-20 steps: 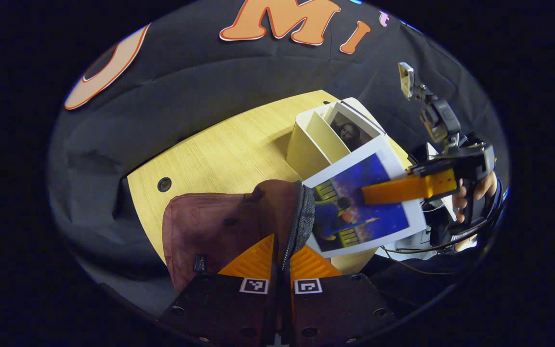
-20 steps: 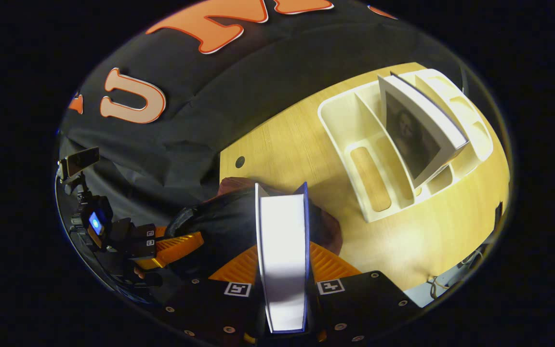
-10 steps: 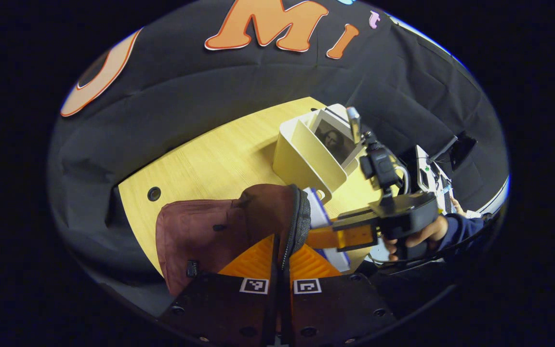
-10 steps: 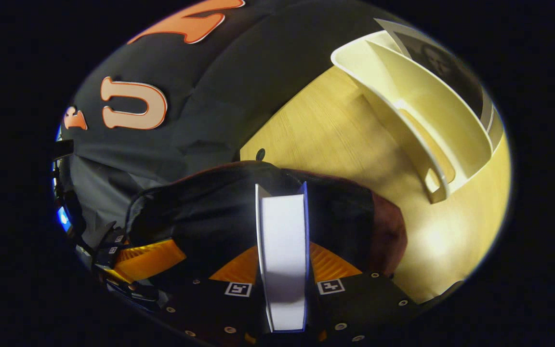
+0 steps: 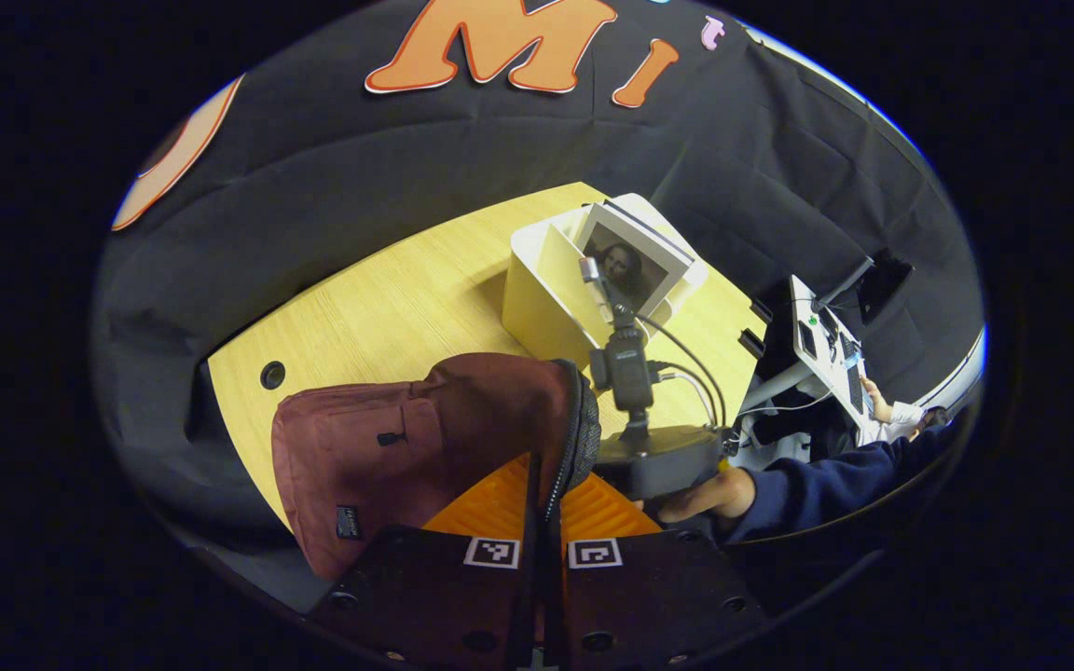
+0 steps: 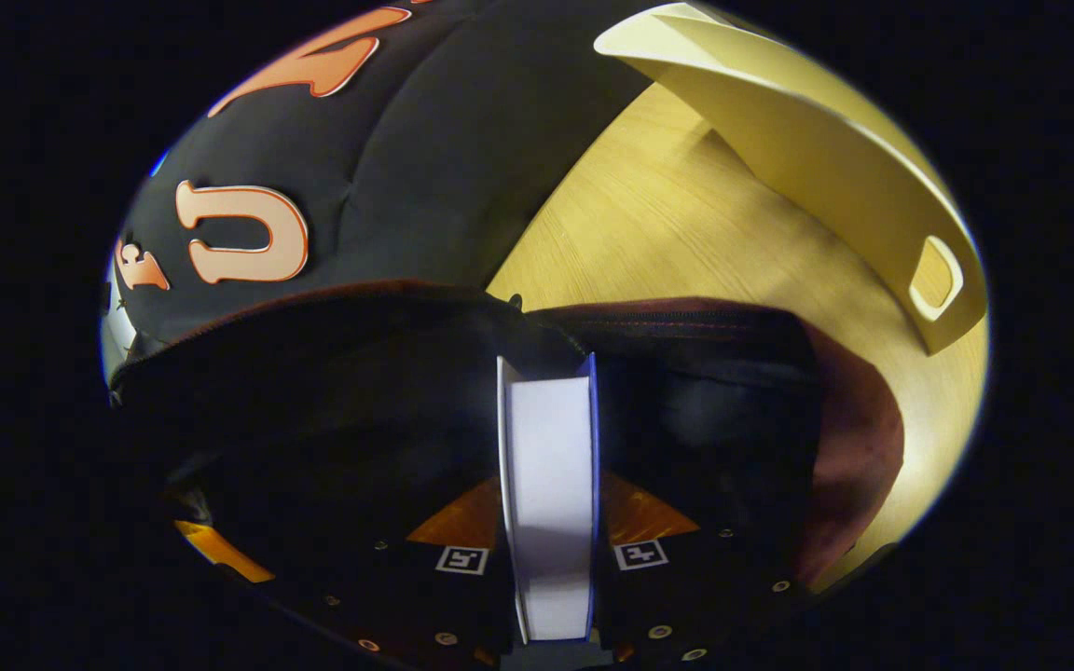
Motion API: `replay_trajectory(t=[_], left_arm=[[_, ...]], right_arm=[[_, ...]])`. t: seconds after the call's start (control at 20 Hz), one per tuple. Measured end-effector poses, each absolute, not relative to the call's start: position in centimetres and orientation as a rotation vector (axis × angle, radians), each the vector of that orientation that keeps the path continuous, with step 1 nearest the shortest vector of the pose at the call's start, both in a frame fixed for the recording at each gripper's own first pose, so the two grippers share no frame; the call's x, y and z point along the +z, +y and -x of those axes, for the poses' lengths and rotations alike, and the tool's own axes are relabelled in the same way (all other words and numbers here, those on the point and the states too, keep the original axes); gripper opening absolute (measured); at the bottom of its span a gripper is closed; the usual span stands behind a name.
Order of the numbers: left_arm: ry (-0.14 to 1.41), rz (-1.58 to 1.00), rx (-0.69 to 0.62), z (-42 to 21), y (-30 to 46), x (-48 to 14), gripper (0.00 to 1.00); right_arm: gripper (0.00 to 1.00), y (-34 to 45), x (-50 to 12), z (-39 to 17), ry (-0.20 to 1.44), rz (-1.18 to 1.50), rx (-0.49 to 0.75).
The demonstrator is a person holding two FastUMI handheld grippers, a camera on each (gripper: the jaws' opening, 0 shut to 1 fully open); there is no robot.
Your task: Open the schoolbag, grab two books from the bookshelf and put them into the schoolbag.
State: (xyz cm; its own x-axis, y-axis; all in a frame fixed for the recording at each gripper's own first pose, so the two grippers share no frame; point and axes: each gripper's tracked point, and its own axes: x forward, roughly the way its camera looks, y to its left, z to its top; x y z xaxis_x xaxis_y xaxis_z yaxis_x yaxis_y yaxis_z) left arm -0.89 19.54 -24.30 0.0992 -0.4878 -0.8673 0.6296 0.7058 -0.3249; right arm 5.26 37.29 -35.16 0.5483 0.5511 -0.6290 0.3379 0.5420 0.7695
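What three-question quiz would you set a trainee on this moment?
1. True or false: the right gripper's jaws are empty.
2. What do the left gripper's jaws pinch? A: the zip edge of the schoolbag. B: a pen. C: nothing.
3. How many books stand in the bookshelf?

Key:
1. False. The jaws clamp the white-paged book, which is lowered edge-on into the schoolbag's open mouth.
2. A.
3. One, the portrait-cover book.
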Motion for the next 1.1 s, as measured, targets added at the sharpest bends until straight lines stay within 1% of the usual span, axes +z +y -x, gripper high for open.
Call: replay_trajectory(t=[0.05, 0.1, 0.25, 0.3, 0.35, 0.45, 0.55, 0.7, 0.85, 1.1], left_arm=[[1.218, -0.130, -0.824, 0.8, 19.5, -24.3, 0.05], [1.223, -0.122, -0.817, 0.8, 19.7, -24.5, 0.05], [1.226, -0.101, -0.765, -0.4, 20.3, -24.8, 0.05], [1.228, -0.086, -0.755, -0.5, 20.5, -24.8, 0.05], [1.230, -0.075, -0.747, -0.5, 20.6, -24.9, 0.05], [1.234, -0.074, -0.733, -0.5, 20.6, -25.0, 0.05], [1.241, -0.074, -0.729, -0.2, 20.3, -25.1, 0.05], [1.247, -0.082, -0.715, -0.3, 20.2, -25.3, 0.05], [1.261, -0.080, -0.703, -0.1, 20.1, -25.4, 0.05], [1.270, -0.092, -0.681, -0.2, 20.1, -25.6, 0.05]], right_arm=[[0.45, 37.5, -35.5, -5.2, 1.044, -1.036, 0.162], [0.34, 37.4, -35.7, -5.0, 1.058, -1.031, 0.155], [0.41, 35.3, -36.3, -4.0, 1.122, -0.937, 0.094], [0.71, 34.2, -36.3, -3.5, 1.136, -0.880, 0.075], [0.80, 32.6, -36.4, -3.0, 1.159, -0.792, 0.054], [0.97, 29.8, -35.7, -2.7, 1.159, -0.652, 0.062], [0.97, 27.1, -34.7, -3.0, 1.149, -0.571, 0.080], [0.97, 23.7, -31.6, -1.6, 1.151, -0.478, 0.086], [0.98, 18.7, -29.1, -0.8, 1.161, -0.347, 0.046], [0.98, 11.7, -23.1, -2.3, 1.117, -0.197, 0.016]])
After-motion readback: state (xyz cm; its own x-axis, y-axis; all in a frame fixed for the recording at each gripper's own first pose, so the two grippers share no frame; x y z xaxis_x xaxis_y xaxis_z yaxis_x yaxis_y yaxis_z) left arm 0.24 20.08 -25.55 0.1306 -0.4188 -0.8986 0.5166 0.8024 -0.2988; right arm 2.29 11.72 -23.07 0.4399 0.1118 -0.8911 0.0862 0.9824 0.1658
